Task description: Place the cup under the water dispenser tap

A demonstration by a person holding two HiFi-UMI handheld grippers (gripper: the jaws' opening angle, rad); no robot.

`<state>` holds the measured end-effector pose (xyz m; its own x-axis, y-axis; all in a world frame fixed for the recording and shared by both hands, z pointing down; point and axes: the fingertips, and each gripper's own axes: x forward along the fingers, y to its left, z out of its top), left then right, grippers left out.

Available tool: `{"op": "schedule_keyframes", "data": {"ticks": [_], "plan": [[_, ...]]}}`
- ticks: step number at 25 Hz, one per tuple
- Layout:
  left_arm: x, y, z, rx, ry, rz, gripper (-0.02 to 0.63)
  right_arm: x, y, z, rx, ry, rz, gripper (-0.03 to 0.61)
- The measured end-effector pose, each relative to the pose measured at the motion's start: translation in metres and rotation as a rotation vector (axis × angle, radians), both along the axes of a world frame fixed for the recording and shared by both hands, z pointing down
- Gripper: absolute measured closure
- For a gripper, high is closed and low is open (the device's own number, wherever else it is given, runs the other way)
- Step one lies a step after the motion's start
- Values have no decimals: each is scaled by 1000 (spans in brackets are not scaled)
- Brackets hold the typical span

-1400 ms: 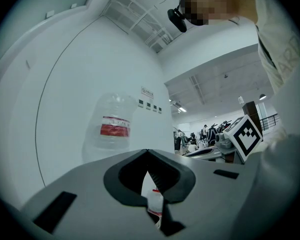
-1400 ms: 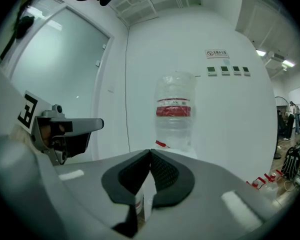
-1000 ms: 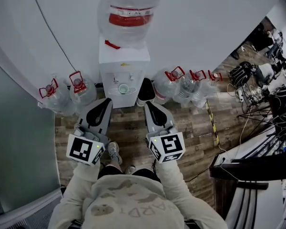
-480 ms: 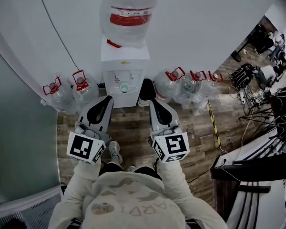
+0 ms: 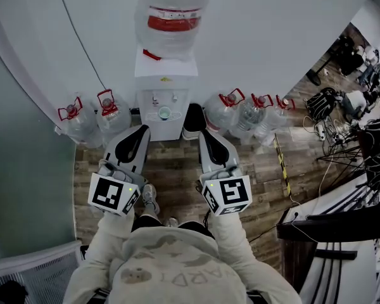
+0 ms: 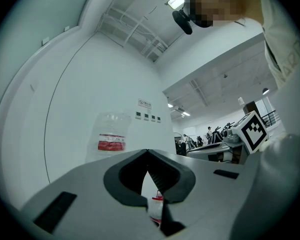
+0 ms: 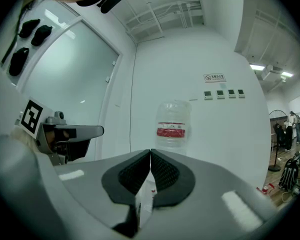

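Two grippers sit nearest the camera and both are pinched shut on nothing: the left gripper [image 5: 140, 132] and the right gripper [image 5: 203, 135] each have their jaw tips meeting with no cup between them. Past a strip of wood floor [image 5: 171, 166], the cup [image 5: 164, 113] already sits in the recess of the water dispenser [image 5: 165, 81], below the taps and well apart from both grippers. So I reckon the placing is basically done, and the thing to get right now is keeping the jaws clear of it and checking it's actually lined up under one tap. From here I can't tell which. Only the head view shows the cup at all. The gripper views look level, so their own jaws block the recess and you mostly get the big bottle [image 7: 172, 124] on top against the white wall.
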<state>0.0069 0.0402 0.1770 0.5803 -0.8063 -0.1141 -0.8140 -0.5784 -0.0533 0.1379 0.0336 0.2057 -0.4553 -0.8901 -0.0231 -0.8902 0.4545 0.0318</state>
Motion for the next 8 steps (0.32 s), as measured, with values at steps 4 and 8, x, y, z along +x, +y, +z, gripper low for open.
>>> {"op": "schedule_keyframes", "data": {"ticks": [4, 8], "plan": [[2, 5, -2, 1, 3, -1, 608, 3, 6, -3, 5, 2, 0, 571], [7, 12, -6, 6, 4, -1, 608, 6, 13, -7, 13, 6, -1, 571]]}}
